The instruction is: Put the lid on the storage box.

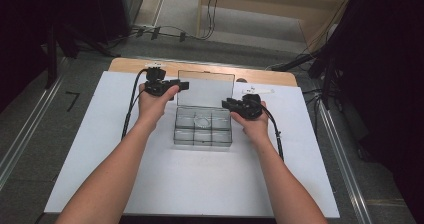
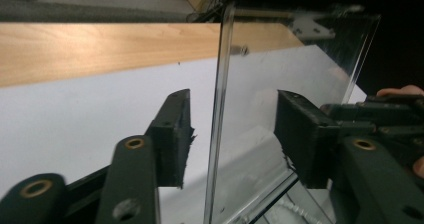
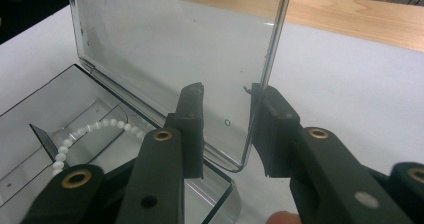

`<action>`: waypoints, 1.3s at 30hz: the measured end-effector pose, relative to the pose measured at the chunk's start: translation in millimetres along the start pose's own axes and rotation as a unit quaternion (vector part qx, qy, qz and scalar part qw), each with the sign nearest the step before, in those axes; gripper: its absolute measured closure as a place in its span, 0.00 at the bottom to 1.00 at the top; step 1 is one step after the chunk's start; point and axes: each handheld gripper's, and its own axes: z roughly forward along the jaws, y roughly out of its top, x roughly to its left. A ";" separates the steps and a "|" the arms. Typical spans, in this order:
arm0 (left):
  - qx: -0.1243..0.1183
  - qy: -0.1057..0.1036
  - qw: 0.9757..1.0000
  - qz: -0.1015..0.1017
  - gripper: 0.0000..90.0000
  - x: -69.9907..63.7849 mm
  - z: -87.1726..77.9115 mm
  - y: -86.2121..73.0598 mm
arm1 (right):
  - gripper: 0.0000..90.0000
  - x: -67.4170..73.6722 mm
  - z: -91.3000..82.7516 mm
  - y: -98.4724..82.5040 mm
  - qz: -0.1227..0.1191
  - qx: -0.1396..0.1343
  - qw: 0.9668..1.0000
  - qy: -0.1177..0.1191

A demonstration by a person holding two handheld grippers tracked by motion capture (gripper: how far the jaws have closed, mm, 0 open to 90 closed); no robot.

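Note:
A clear plastic compartment box stands mid-table with its lid raised upright. A string of white beads curls in one compartment, and the beads lie in the back middle cell. My left gripper is at the lid's upper left edge. In the left gripper view the left gripper is open, the lid standing edge-on between its jaws, clear of both pads. My right gripper is at the lid's right edge. The right gripper is open, straddling the lid; a gap shows at the near pad.
The box rests on a white board that covers most of the wooden table. A small white strip lies at the back right. Cables run over the floor beyond the table, and each gripper trails its own cable across the board.

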 end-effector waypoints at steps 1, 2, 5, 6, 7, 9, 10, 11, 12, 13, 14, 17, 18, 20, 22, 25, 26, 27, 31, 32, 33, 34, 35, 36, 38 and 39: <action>-0.003 -0.003 1.000 0.001 0.60 -1.6 0.1 1.0 | 0.73 0.4 -0.1 -0.2 -0.001 -0.001 1.000 -0.001; -0.002 -0.003 1.000 0.003 0.62 -3.0 0.2 1.6 | 0.73 0.6 -0.3 -0.3 -0.005 -0.001 1.000 -0.003; -0.001 0.006 1.000 0.005 0.66 -5.4 0.0 2.0 | 0.73 1.9 -0.9 -1.0 -0.015 -0.005 1.000 -0.008; -0.001 0.005 1.000 0.004 0.68 -5.2 -0.5 1.9 | 0.73 2.3 -1.2 -1.4 -0.017 -0.005 1.000 -0.008; -0.001 0.003 1.000 0.003 0.68 -5.0 -1.1 1.8 | 0.73 2.4 -1.4 -1.8 -0.017 -0.007 1.000 -0.008; -0.004 0.003 1.000 0.003 0.69 -5.7 -1.6 1.1 | 0.73 2.6 -1.8 -1.7 -0.018 -0.006 1.000 -0.010; -0.004 0.002 1.000 0.005 0.69 -5.9 -2.0 0.8 | 0.73 2.9 -1.9 -1.4 -0.019 -0.005 1.000 -0.011; -0.005 0.002 1.000 0.005 0.69 -6.2 -2.5 0.4 | 0.73 3.2 -1.8 -1.3 -0.017 -0.004 1.000 -0.013; -0.007 0.002 1.000 0.004 0.69 -6.8 -2.8 0.0 | 0.73 2.9 -1.9 -1.2 -0.016 -0.002 1.000 -0.012; -0.008 0.000 1.000 0.005 0.70 -7.0 -3.4 -0.3 | 0.72 2.7 -1.9 -1.0 -0.014 -0.001 1.000 -0.012; -0.008 -0.001 1.000 0.005 0.70 -7.4 -4.2 -0.6 | 0.71 3.5 -1.6 -0.7 -0.015 0.001 1.000 -0.014; -0.011 -0.008 1.000 0.008 0.69 -8.4 -6.4 -2.2 | 0.61 9.5 -0.4 1.8 -0.037 0.009 0.999 -0.035; -0.012 -0.010 1.000 0.009 0.69 -8.5 -6.9 -2.5 | 0.57 10.9 -0.4 2.8 -0.039 0.009 0.998 -0.038; -0.012 -0.014 1.000 0.011 0.69 -9.0 -8.6 -3.4 | 0.54 11.8 -2.0 5.4 -0.034 0.003 0.999 -0.036; -0.013 -0.017 1.000 0.014 0.69 -9.1 -9.7 -4.1 | 0.51 11.8 -5.0 9.6 -0.021 -0.004 0.999 -0.033; -0.014 -0.020 1.000 0.014 0.68 -9.8 -11.1 -5.1 | 0.50 11.6 -11.9 17.8 -0.006 -0.018 0.999 -0.027; -0.015 -0.021 1.000 0.014 0.68 -10.2 -11.5 -5.4 | 0.50 11.7 -14.3 21.0 -0.005 -0.024 0.999 -0.026; -0.016 -0.022 1.000 0.015 0.68 -10.5 -12.0 -5.8 | 0.49 12.4 -17.2 24.2 -0.003 -0.029 0.999 -0.025; -0.021 -0.026 0.999 0.015 0.68 -12.1 -14.4 -8.4 | 0.49 14.0 -25.9 36.9 -0.004 -0.041 0.999 -0.020; -0.022 -0.027 0.999 0.017 0.68 -12.2 -15.1 -9.3 | 0.49 14.6 -27.6 39.3 -0.005 -0.042 0.999 -0.021; -0.024 -0.027 0.999 0.017 0.67 -12.7 -15.8 -10.1 | 0.50 15.1 -29.0 41.4 -0.006 -0.043 0.999 -0.020; -0.024 -0.029 0.999 0.018 0.67 -13.0 -16.6 -10.9 | 0.50 15.7 -30.2 43.1 -0.006 -0.044 0.999 -0.019; -0.026 -0.030 0.999 0.017 0.67 -13.5 -17.2 -11.6 | 0.51 16.5 -31.3 44.5 -0.005 -0.046 0.999 -0.017; -0.026 -0.031 0.999 0.018 0.67 -13.7 -17.9 -12.2 | 0.51 17.4 -32.5 45.8 -0.005 -0.048 0.999 -0.013; -0.027 -0.034 0.999 0.019 0.67 -14.3 -19.1 -13.3 | 0.53 19.8 -34.5 48.0 -0.006 -0.052 0.999 -0.010; -0.028 -0.034 0.999 0.020 0.67 -14.7 -19.5 -13.8 | 0.54 20.5 -34.8 48.6 -0.008 -0.052 0.999 -0.009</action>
